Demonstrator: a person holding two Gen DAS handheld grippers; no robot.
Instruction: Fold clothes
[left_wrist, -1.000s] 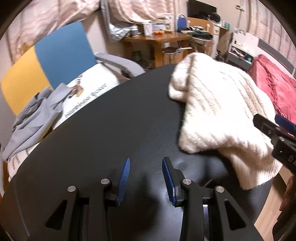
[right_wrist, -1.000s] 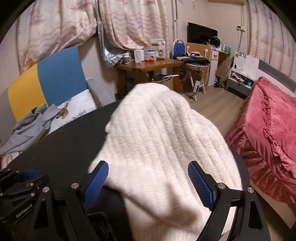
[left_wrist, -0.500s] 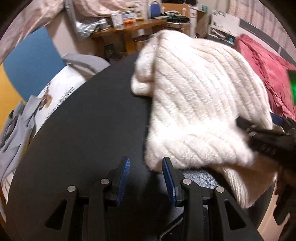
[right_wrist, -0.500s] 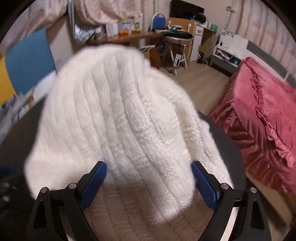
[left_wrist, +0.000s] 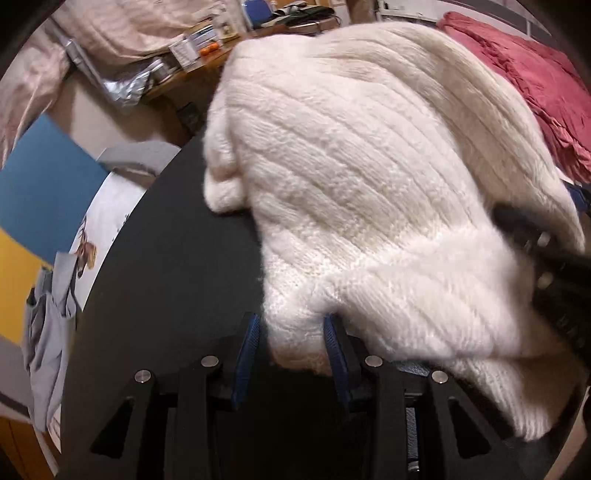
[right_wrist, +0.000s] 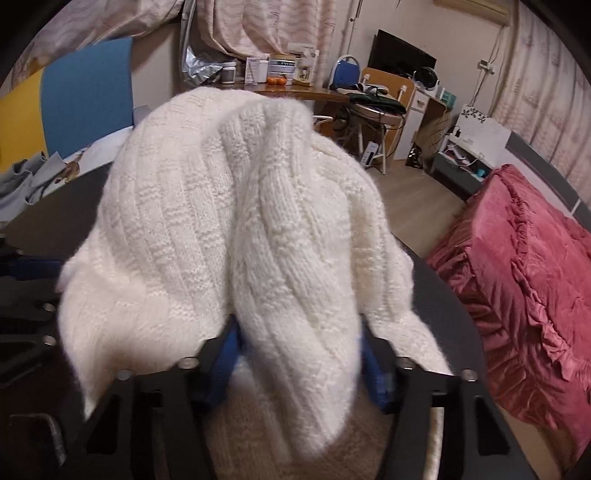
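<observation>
Left wrist view: we see the white knit sweater (left_wrist: 369, 184) heaped on the dark round worktop (left_wrist: 166, 277), with a fluffy hem corner sitting between the left gripper (left_wrist: 291, 332) fingers, which look closed against it.
Left advice: we should keep this bite deep — the loose knit stretches and could slip out.
Right wrist view: the right gripper (right_wrist: 299, 350) fingers pinch a thick bunched fold of the sweater (right_wrist: 258, 221), the rest draped ahead over the worktop (right_wrist: 439, 295).
Right advice: we judge both ends should lift level and together — uneven pull would skew the crease.
</observation>
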